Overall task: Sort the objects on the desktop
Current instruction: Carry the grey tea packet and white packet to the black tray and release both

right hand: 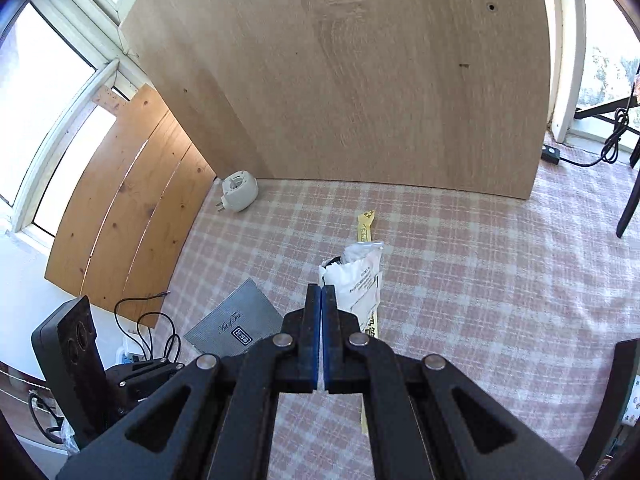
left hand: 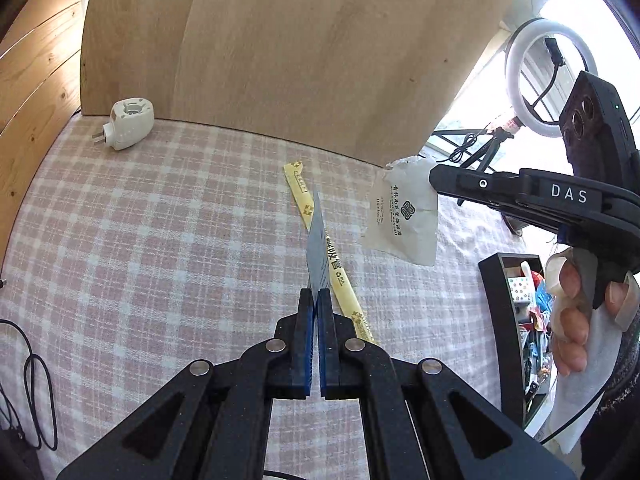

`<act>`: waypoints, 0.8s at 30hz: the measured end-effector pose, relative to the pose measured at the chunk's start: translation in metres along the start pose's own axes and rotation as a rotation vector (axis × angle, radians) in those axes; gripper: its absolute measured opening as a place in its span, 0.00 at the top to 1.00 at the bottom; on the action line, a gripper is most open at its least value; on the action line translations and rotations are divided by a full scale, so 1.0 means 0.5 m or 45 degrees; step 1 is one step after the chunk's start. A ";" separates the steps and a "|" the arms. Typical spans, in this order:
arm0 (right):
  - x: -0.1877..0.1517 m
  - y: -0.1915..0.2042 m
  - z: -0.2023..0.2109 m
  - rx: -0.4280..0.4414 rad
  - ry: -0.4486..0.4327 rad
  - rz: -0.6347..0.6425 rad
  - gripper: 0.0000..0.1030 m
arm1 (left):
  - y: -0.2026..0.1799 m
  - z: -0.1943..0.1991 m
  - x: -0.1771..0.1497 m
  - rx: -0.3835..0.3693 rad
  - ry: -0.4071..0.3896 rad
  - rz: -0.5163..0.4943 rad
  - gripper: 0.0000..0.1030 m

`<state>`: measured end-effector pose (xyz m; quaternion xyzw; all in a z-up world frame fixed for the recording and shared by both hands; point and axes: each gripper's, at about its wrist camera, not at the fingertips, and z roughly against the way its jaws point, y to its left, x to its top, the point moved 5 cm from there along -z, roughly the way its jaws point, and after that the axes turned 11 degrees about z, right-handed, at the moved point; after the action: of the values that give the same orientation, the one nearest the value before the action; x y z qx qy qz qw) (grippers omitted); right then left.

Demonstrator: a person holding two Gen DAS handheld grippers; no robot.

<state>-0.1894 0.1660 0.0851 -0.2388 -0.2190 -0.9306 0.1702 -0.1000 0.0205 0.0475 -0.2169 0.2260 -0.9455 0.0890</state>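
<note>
So, near to far, roughly what's on the desk right now:

Left gripper (left hand: 318,300): jaws clenched on a thin grey packet (left hand: 317,248), seen edge-on from its own camera; from the right wrist view it's a flat grey sachet (right hand: 236,322) with a small dark label, lifted clear of the cloth

Right gripper (right hand: 321,296): jaws pinched tight on a white plastic sachet (right hand: 360,280) with printed text; in the left view the same sachet hangs off the fingertips, crumpled at the top, up off the table

Hand (left hand: 576,312): the person's right hand wraps the right gripper's handle at the right edge of the left view, with white cloth or tape around the fingers

Yellow wrapper (left hand: 332,256): long narrow paper sleeve, looks like a chopstick wrapper, lying flat on the cloth diagonally under both grippers, not held by either

Black bin (left hand: 506,336): dark box at the right edge of the table, mixed small colourful stuff inside, can't make out what

Tablecloth (left hand: 160,240): pink and white check, covers the whole desk

White plug-in device (left hand: 130,123): rounded, prongs sticking out, sitting in the far left corner just beside the backboard

Wooden backboard (left hand: 300,48): pale panel standing upright along the far edge

Ring light (left hand: 548,76): on a tripod beyond the table, by the window
</note>
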 end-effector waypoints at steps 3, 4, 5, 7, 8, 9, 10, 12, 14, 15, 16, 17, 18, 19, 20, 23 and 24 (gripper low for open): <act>-0.021 -0.026 0.062 -0.037 -0.036 -0.016 0.99 | -0.062 0.004 -0.016 -0.033 0.004 -0.056 0.99; -0.029 -0.037 0.083 -0.051 -0.046 -0.025 0.99 | -0.084 -0.002 -0.021 -0.044 0.007 -0.076 0.99; -0.037 -0.049 0.104 -0.060 -0.057 -0.034 0.99 | -0.105 -0.003 -0.027 -0.054 0.009 -0.096 0.99; -0.056 -0.076 0.147 -0.090 -0.082 -0.059 0.99 | -0.152 -0.005 -0.042 -0.081 0.020 -0.142 0.99; -0.066 -0.091 0.168 -0.104 -0.091 -0.070 0.99 | -0.177 -0.010 -0.048 -0.093 0.025 -0.162 0.99; -0.076 -0.108 0.191 -0.121 -0.102 -0.083 0.99 | -0.201 -0.013 -0.055 -0.106 0.030 -0.182 0.99; -0.086 -0.126 0.213 -0.140 -0.113 -0.099 0.99 | -0.228 -0.013 -0.061 -0.122 0.038 -0.201 0.99; -0.107 -0.164 0.258 -0.173 -0.130 -0.134 0.99 | -0.277 -0.009 -0.075 -0.161 0.057 -0.231 0.99; -0.130 -0.201 0.302 -0.210 -0.147 -0.166 0.99 | -0.329 -0.016 -0.094 -0.196 0.077 -0.271 0.99; -0.144 -0.220 0.327 -0.230 -0.155 -0.183 0.99 | -0.359 -0.019 -0.105 -0.211 0.086 -0.294 0.99; -0.159 -0.240 0.350 -0.251 -0.159 -0.197 0.99 | -0.393 -0.024 -0.117 -0.227 0.095 -0.317 0.99; -0.174 -0.259 0.373 -0.276 -0.166 -0.212 0.99 | -0.420 -0.028 -0.127 -0.244 0.105 -0.337 0.99; -0.189 -0.279 0.397 -0.299 -0.174 -0.228 0.99 | -0.452 -0.033 -0.138 -0.263 0.117 -0.358 0.99; -0.204 -0.299 0.420 -0.319 -0.180 -0.246 0.99 | -0.481 -0.037 -0.150 -0.281 0.128 -0.380 0.99; -0.220 -0.318 0.444 -0.339 -0.186 -0.264 0.99 | -0.510 -0.041 -0.162 -0.299 0.138 -0.401 0.99; -0.266 -0.375 0.516 -0.404 -0.207 -0.316 0.99 | -0.595 -0.055 -0.202 -0.353 0.176 -0.462 0.99; -0.282 -0.394 0.538 -0.422 -0.213 -0.335 0.99 | -0.622 -0.060 -0.216 -0.368 0.188 -0.481 0.99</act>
<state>-0.0563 0.4943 0.1602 -0.3094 -0.1056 -0.9450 -0.0132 -0.0393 0.3349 0.1285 -0.1961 0.3202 -0.9165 -0.1382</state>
